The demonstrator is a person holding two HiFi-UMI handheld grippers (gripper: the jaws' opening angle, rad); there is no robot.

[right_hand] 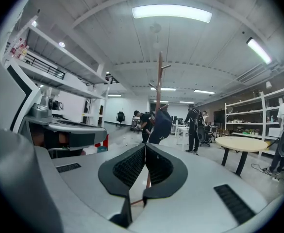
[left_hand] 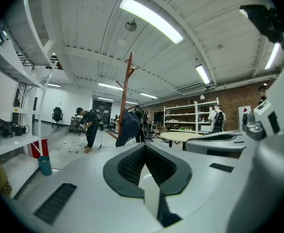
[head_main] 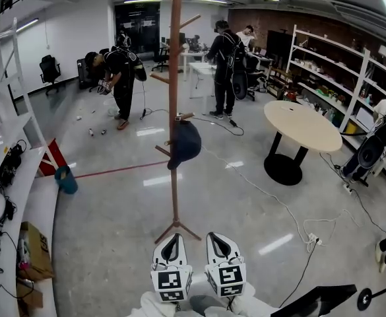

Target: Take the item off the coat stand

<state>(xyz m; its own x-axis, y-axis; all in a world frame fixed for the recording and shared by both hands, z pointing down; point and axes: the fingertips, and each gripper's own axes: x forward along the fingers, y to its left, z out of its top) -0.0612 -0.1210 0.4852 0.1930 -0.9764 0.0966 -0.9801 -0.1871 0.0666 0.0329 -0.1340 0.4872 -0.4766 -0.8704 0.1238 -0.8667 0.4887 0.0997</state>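
Note:
A tall wooden coat stand [head_main: 175, 78] rises from the shiny floor straight ahead of me. A dark navy cap [head_main: 185, 144] hangs from a peg about halfway up it. My left gripper [head_main: 172, 238] and right gripper [head_main: 218, 236] are side by side near the stand's feet, well short of the cap. Both are shut with nothing between their jaws. In the left gripper view the stand [left_hand: 127, 91] and cap [left_hand: 129, 127] appear beyond my shut left gripper [left_hand: 144, 146]. The right gripper view shows the stand [right_hand: 158, 81] and cap [right_hand: 162, 124] above my shut right gripper [right_hand: 145, 146].
A round cream table [head_main: 301, 125] stands to the right, with white shelving [head_main: 351, 65] behind it. More shelves [head_main: 11, 170] with gear line the left. A white cable [head_main: 272, 197] runs over the floor. A teal bin [head_main: 66, 179] sits at left. Two people [head_main: 121, 78] [head_main: 223, 61] work farther back.

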